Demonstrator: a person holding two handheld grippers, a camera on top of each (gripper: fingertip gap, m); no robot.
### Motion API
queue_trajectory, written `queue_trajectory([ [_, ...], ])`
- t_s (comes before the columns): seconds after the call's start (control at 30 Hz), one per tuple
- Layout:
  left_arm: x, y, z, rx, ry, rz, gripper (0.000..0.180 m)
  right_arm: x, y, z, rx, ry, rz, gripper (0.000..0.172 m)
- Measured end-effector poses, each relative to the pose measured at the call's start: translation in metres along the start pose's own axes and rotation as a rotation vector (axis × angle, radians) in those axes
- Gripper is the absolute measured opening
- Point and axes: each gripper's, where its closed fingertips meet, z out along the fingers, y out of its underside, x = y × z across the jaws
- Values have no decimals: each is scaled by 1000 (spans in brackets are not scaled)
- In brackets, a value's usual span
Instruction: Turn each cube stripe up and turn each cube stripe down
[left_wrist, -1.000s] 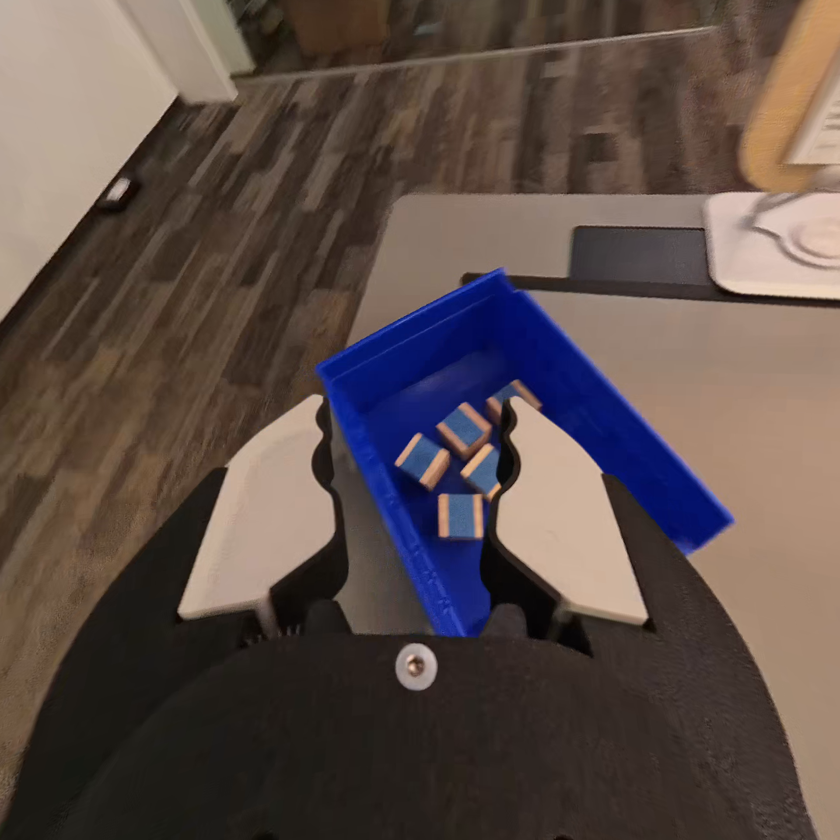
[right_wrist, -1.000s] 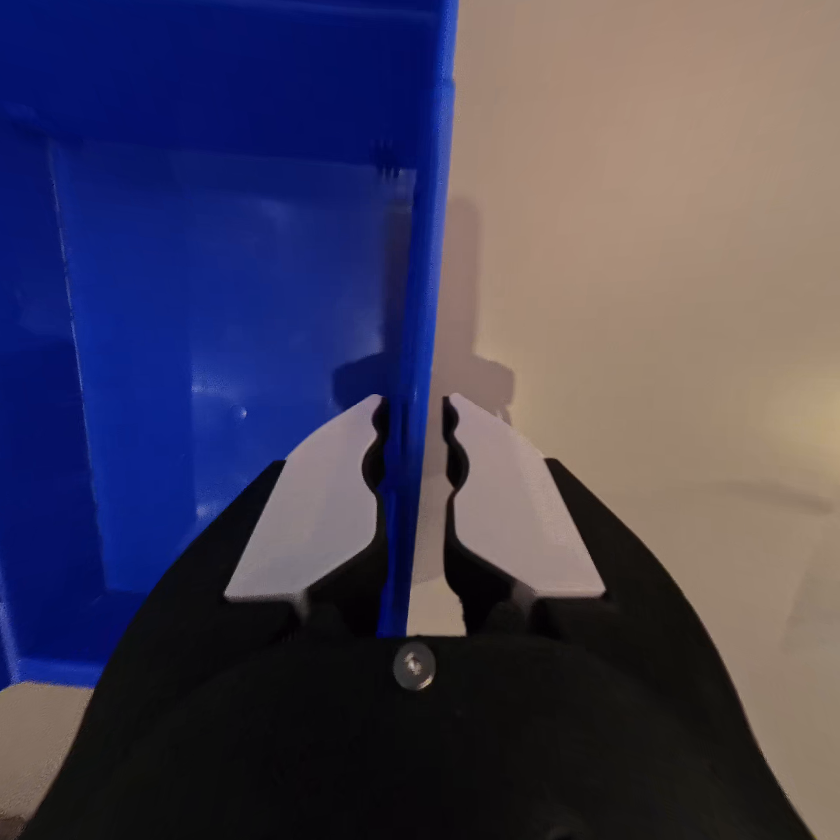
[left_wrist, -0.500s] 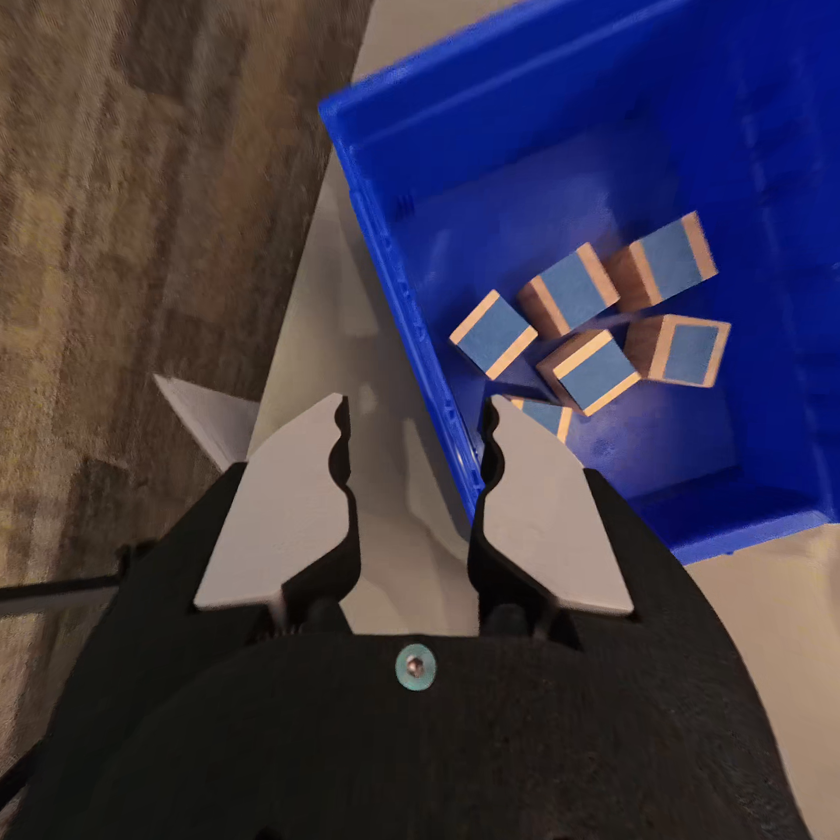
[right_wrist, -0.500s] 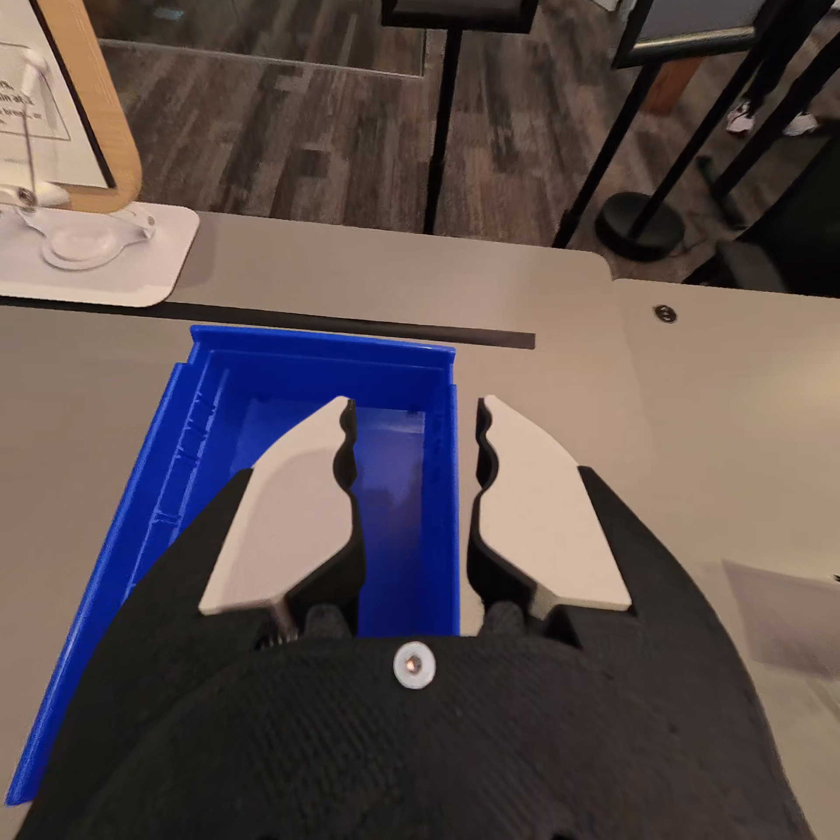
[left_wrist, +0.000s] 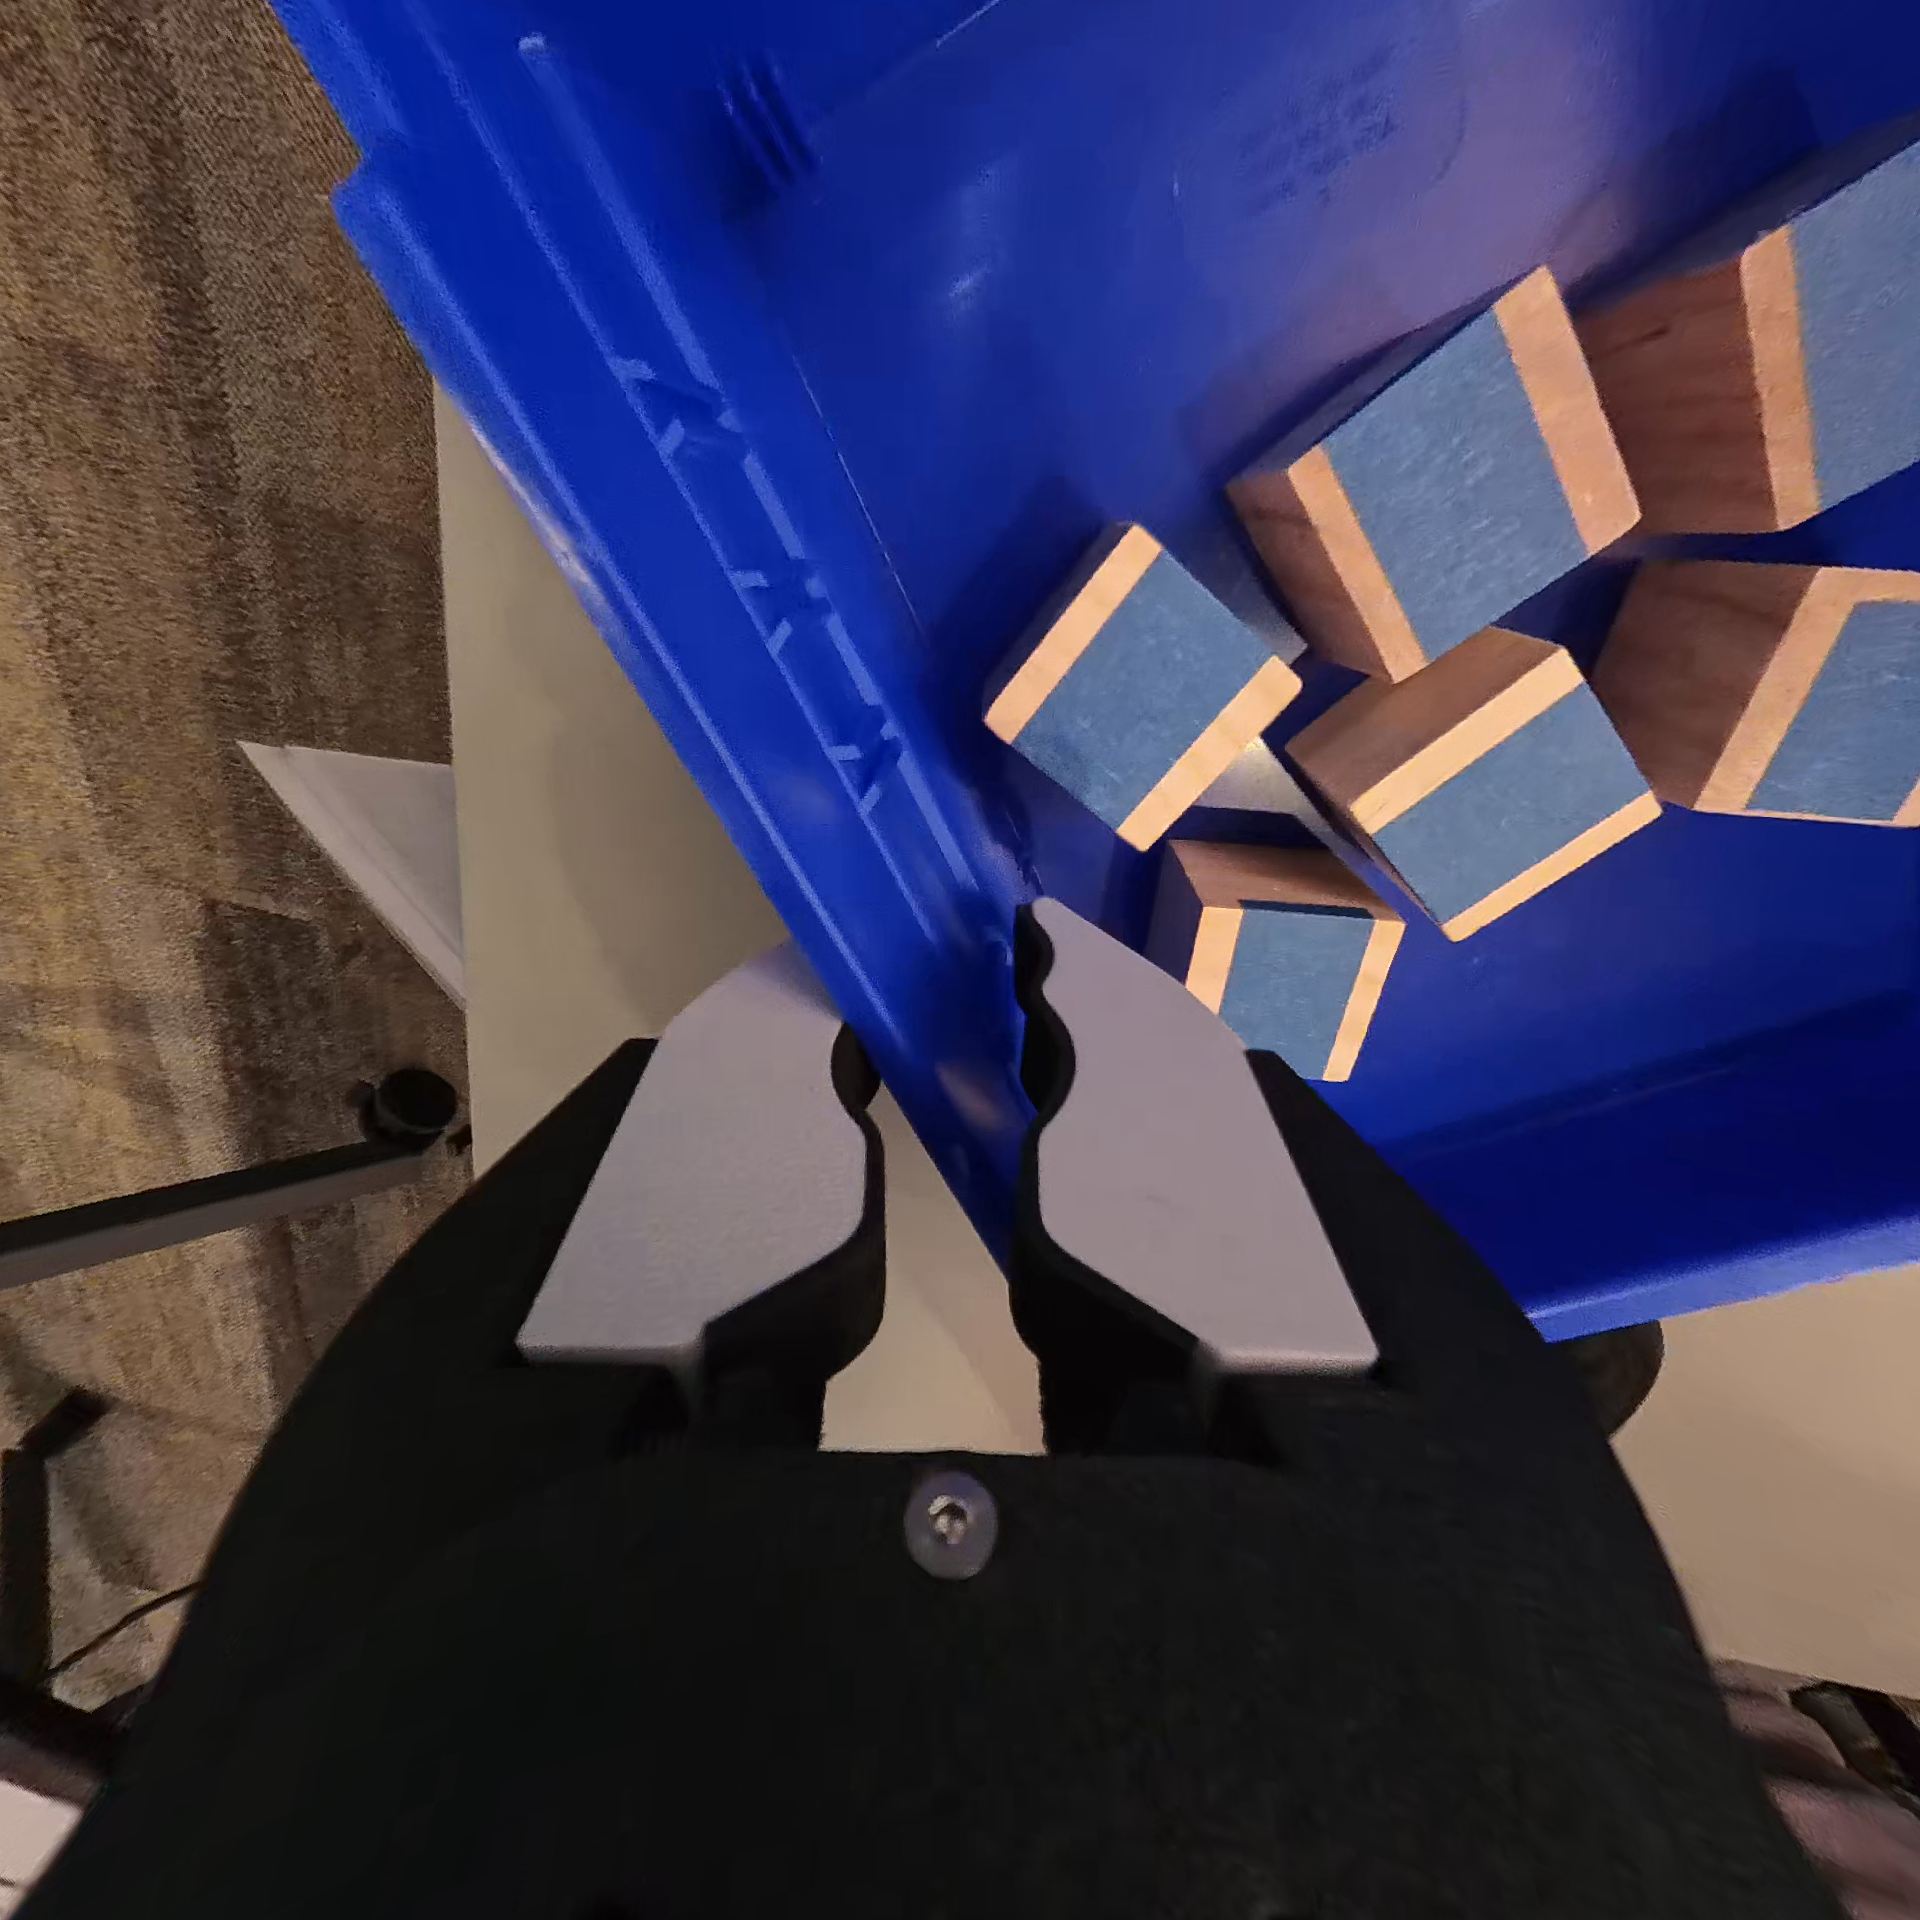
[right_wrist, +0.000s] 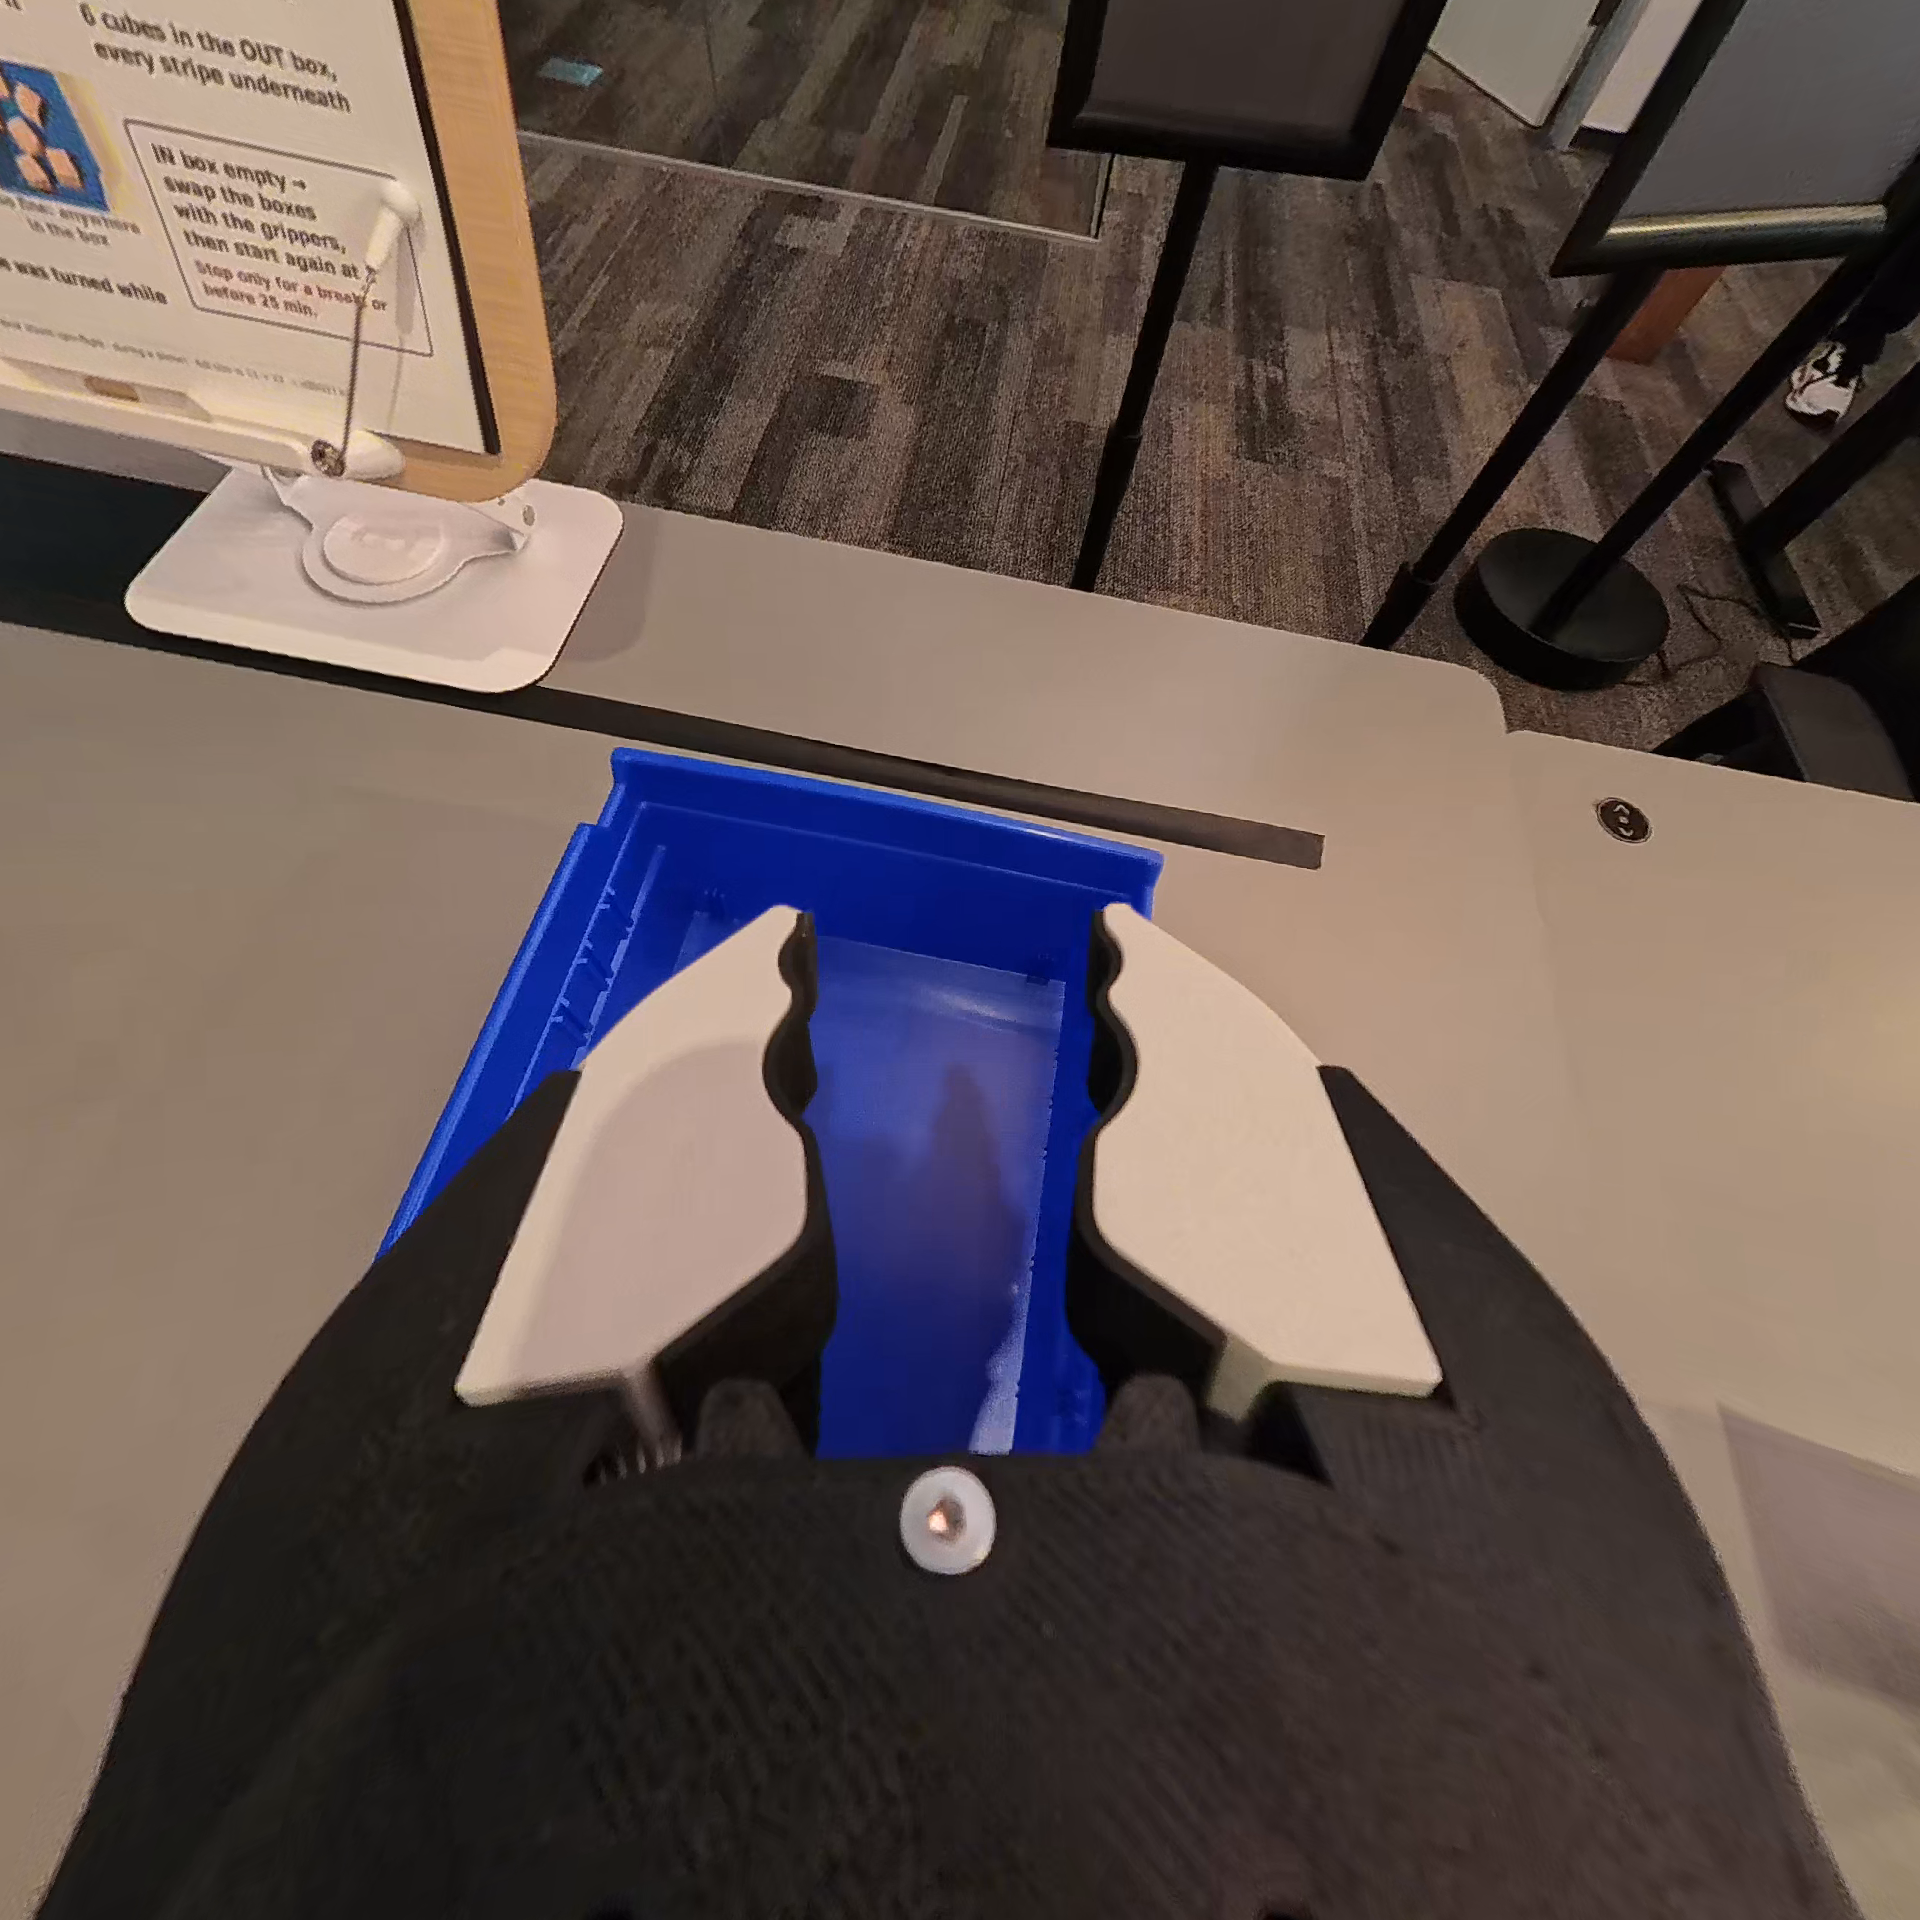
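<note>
The left tool (left_wrist: 940, 997) is gripping the side wall of a blue bin (left_wrist: 790, 582): one finger is sitting outside the wall and the other inside, with both pads pressing on the plastic between them. Just ahead and to the right of this tool, inside that bin, six wooden cubes (left_wrist: 1143, 686) are lying in a loose cluster, each showing a blue stripe face framed by pale wood edges. The nearest cube (left_wrist: 1288, 987) is resting just beside the inner finger; whether it is touching the finger cannot be told. The others are crowding against each other farther ahead and to the right. To the left of the tool, the pale worktop (left_wrist: 561, 831) is ending at its edge, with brown carpet (left_wrist: 187, 520) lying beyond it.

The right tool (right_wrist: 945, 925) is standing open, its two fingers spread wide and pressing on nothing. Directly under and ahead of it, a second blue bin (right_wrist: 883, 831) is sitting on the grey worktop (right_wrist: 260, 935), its floor showing bare between the fingers. Its right wall is running just inside the right finger. Well ahead and to the left, a wood-framed sign (right_wrist: 312, 208) is standing on a white base (right_wrist: 364, 582).
</note>
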Motion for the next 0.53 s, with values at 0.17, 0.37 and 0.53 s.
queue_trajectory([
  [0.17, 11, -22, 1, 63, 12, 84, 18, -12, 1, 8, -24, -17, -44, 50],
  [0.37, 35, -50, 3, 142, -38, 294, 21, -28, 9, 23, -89, -26, -120, 49],
  [0.53, 59, -76, 4, 242, -47, 450, 22, -43, 13, 32, -126, -44, -172, 49],
])
